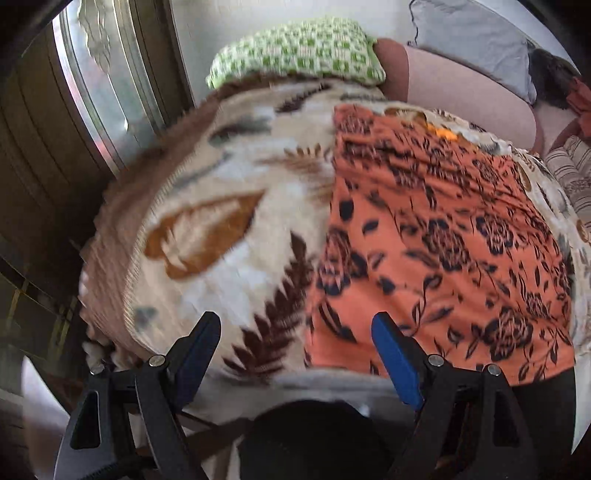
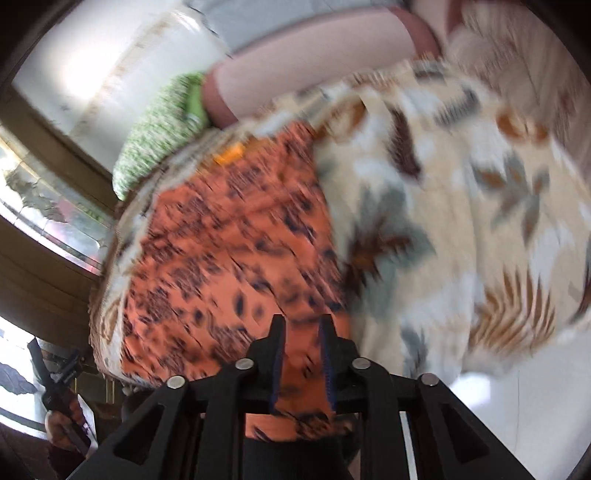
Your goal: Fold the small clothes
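Left wrist view: orange floral garment (image 1: 436, 236) lies spread flat on a leaf-patterned blanket (image 1: 229, 221), its near hem at the bed's front edge.
Left gripper: the left gripper (image 1: 295, 332) has its jaws spread wide and empty, one blue pad over the blanket, the other over the garment's near left corner; I cannot tell whether either touches cloth.
Right gripper: the right gripper (image 2: 302, 332) has its jaws a narrow gap apart; orange cloth shows in the gap, but blur hides whether the pads press on it.
Garment shape: it reads as a rough rectangle with straight sides; a small yellow patch (image 1: 441, 133), perhaps a label, sits at its far edge. Whether a fold is already in it I cannot say.
Progress: early or midway by my judgement; the piece is laid out smooth, yet no finished compact fold is visible.
Left to do: likely grasp the near corners, carry them over toward the far edge, then flatten.
Surface: soft, thick blanket over a bed, so cloth may drag on the pile.
Room: a green-and-white checked pillow (image 1: 295, 51) and a pinkish bolster (image 1: 461, 92) lie at the far end, a grey cushion (image 1: 469, 33) beyond; a window (image 1: 96, 74) with a dark wooden frame stands to the left.
Picture quality: both views are smeared by motion.
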Demonstrator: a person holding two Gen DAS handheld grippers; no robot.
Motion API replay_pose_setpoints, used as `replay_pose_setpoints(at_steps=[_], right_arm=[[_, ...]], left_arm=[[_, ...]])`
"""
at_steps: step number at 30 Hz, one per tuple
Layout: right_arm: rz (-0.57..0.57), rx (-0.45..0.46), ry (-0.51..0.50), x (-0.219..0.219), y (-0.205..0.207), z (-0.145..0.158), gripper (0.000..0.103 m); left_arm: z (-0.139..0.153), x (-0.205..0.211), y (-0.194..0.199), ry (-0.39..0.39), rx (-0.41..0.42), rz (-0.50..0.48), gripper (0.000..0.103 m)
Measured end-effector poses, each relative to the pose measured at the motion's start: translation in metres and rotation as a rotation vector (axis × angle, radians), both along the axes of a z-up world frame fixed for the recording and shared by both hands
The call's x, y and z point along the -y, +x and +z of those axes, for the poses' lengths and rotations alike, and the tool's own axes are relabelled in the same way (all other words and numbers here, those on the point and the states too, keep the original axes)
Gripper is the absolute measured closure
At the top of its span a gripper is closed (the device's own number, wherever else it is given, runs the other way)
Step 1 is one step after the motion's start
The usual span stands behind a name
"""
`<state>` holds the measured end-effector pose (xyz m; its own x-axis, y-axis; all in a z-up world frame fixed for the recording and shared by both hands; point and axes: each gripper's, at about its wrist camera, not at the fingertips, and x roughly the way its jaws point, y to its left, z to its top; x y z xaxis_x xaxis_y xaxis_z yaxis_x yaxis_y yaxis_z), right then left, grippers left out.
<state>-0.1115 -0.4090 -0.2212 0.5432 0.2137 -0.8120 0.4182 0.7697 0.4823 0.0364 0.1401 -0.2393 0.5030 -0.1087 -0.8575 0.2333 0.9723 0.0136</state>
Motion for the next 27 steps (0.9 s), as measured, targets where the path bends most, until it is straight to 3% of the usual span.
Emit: replay_pose_setpoints(at_steps=[1,3,5,9,16,17,19,20,21,23,27], right_arm=[[0.006,-0.019,0.055,0.002,-0.004,-0.016,0.067],[-0.001,-0.039,0.14,0.004,-0.01,-0.042,0.036],[-0.024,-0.052,0.224,0.004,-0.018,-0.066,0.035],[-0.057,-0.111,0.319,0.003,-0.029,-0.1,0.035],[-0.091,-0.098,0.445,-0.001,-0.034,-0.127,0.035],[-0.092,-0.099,0.446,-0.003,-0.034,-0.128,0.036],[-0.093,-0.102,0.435,-0.007,-0.03,-0.127,0.052],[-0.079,-0.093,0.439,-0.008,-0.028,-0.125,0.073],[-0.074,-0.078,0.432,-0.008,-0.028,-0.119,0.081],[-0.058,-0.054,0.377,-0.012,-0.025,-0.102,0.089],[-0.032,0.038,0.369,-0.014,-0.021,-0.067,0.091]], left_arm=[[-0.007,-0.002,-0.001,-0.007,-0.021,0.002,0.019],[-0.016,-0.006,-0.002,-0.028,-0.046,-0.001,0.019],[-0.022,-0.01,0.0,-0.054,-0.066,-0.002,0.023],[-0.028,-0.017,0.007,-0.105,-0.096,-0.001,0.045],[-0.033,-0.022,0.012,-0.103,-0.099,-0.009,0.045],[-0.034,-0.023,0.014,-0.102,-0.102,-0.006,0.045],[-0.036,-0.023,0.016,-0.11,-0.109,-0.015,0.044],[-0.037,-0.023,0.017,-0.107,-0.112,-0.018,0.044],[-0.039,-0.024,0.018,-0.101,-0.113,-0.012,0.044],[-0.04,-0.026,0.022,-0.117,-0.116,-0.004,0.044],[-0.037,-0.018,0.026,-0.177,-0.11,-0.048,0.044]])
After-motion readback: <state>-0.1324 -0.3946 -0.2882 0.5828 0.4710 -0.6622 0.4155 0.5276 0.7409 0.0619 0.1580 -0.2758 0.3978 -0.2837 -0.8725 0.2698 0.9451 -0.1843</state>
